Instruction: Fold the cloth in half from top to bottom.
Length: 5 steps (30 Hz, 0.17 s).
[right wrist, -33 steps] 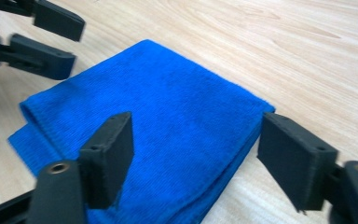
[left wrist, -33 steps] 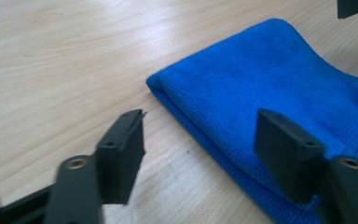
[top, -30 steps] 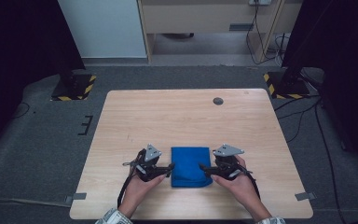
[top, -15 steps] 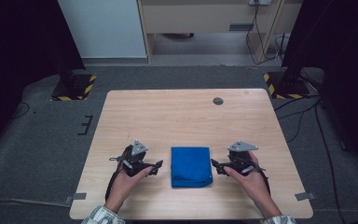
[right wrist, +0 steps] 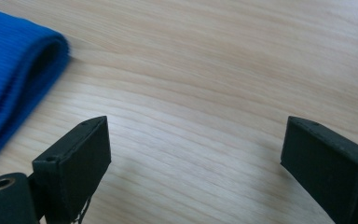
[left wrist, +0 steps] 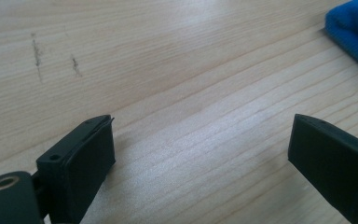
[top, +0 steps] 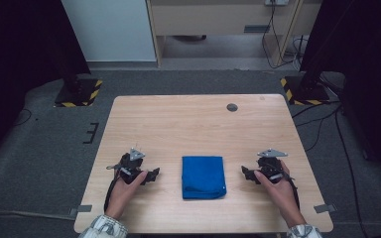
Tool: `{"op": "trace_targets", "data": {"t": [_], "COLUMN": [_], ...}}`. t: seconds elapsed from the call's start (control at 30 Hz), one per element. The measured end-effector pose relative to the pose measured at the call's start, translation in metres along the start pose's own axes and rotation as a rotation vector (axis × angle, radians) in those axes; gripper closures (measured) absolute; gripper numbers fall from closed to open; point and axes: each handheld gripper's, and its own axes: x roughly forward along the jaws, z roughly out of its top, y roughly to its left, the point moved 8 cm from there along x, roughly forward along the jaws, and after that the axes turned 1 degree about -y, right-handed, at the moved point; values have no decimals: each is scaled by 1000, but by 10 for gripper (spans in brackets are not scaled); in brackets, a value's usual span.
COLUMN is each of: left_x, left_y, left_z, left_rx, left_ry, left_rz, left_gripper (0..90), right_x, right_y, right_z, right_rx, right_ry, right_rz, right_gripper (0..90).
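Cloth first: the folded blue ribbed-knit cloth (top: 203, 177) lies flat in the lower middle of the high view, on the pale wooden table (top: 188, 124), its rounded fold edge toward the bottom of the frame. It shows again at the upper right corner of the left gripper view (left wrist: 354, 32) and along the left edge of the right gripper view (right wrist: 14, 70).

I have the left gripper (top: 151, 176) at lower left of the cloth and the right gripper (top: 245, 173) at lower right, both well apart from it, both with jaws spread wide over bare wood and holding nothing.

I judge the fold finished and the step in hand to be drawing clear. To do that well I would keep both grippers low and level, move them straight outward, and leave the jaws wide so nothing snags the cloth's edges or drags the stack askew.

Containers: none stand on the table. Its one other feature is a small dark round disc (top: 232, 107) near the far edge, at upper middle right of the high view.
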Motion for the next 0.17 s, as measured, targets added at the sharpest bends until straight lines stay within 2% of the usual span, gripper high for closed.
{"op": "trace_targets", "data": {"t": [0.17], "left_x": [2], "left_y": [1], "left_z": [-2], "left_rx": [44], "left_ry": [-3], "left_rz": [27], "left_gripper": [56], "right_x": [3], "right_y": [-6], "right_z": [-3], "right_rx": [-25], "right_ry": [-3], "right_rz": [-34], "right_gripper": [77]}}
